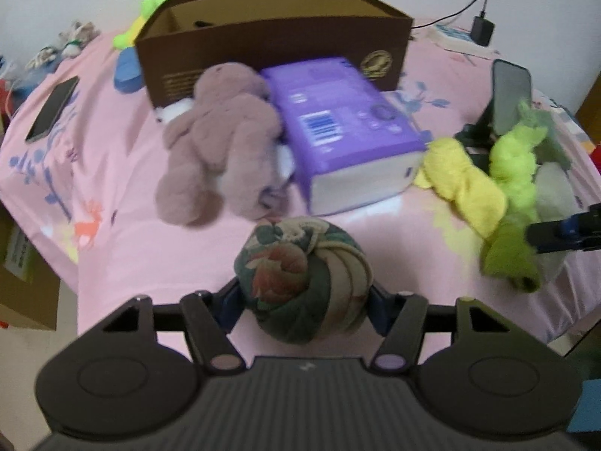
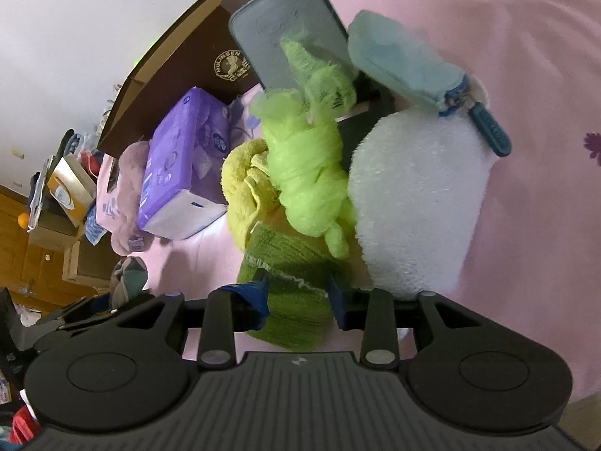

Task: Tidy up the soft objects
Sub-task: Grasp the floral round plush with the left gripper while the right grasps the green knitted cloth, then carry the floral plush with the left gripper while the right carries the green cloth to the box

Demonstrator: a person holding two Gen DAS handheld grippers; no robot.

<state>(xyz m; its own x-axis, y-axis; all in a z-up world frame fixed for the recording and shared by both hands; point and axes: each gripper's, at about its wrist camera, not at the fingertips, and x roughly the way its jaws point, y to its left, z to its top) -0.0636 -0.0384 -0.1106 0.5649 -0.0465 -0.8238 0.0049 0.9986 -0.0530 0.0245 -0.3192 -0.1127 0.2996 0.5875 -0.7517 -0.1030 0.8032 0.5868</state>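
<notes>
Floral fabric ball clamped between left tongs, hovering over pink bed, probably headed for brown cardboard box behind plush bunny. Right tongs straddle green knit cloth in pile; pads look touching, real squeeze can't tell.

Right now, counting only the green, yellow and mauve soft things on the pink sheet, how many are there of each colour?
Green: 3 (neon toy behind the brown box, neon mesh bundle, olive cloth)
Yellow: 1 (towel)
Mauve: 1 (plush bunny)
Total: 5
</notes>
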